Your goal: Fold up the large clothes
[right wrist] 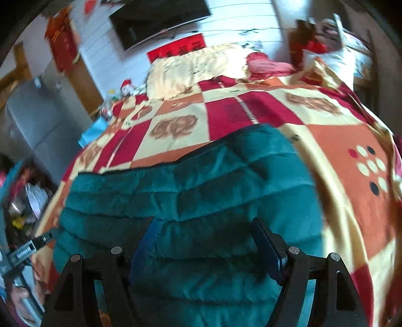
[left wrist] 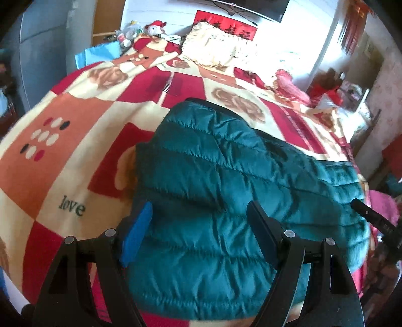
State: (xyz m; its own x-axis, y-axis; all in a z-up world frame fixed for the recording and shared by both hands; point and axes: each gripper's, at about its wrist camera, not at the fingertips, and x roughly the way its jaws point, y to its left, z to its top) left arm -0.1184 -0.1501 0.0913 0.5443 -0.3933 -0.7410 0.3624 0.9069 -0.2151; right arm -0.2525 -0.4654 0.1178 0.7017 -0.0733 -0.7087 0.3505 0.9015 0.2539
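Bedding fills the left wrist view: one checked blanket (left wrist: 75, 140) in red, orange and cream, printed with roses and the word "love", covers the bed. On it lies one teal quilted jacket (left wrist: 226, 181), puffy, laid flat toward the near edge. One cream frilled pillow (left wrist: 213, 47) sits at the head, with one stuffed toy (left wrist: 155, 27) to its left and a red banner (left wrist: 226, 22) on the white wall behind. The left gripper (left wrist: 199, 226) holds its two fingers wide apart above the jacket's near part, gripping nothing. A black tip of the right gripper (left wrist: 371, 216) shows at the jacket's right edge.

From the right wrist view, the same blanket (right wrist: 339, 151) and jacket (right wrist: 191, 191) appear, the jacket nearest the camera. One dark screen (right wrist: 160, 17) hangs on the wall above the pillow (right wrist: 196, 70). The right gripper (right wrist: 204, 241) also has its two fingers spread, over the jacket, nothing between them. Clutter at the left is blurred.
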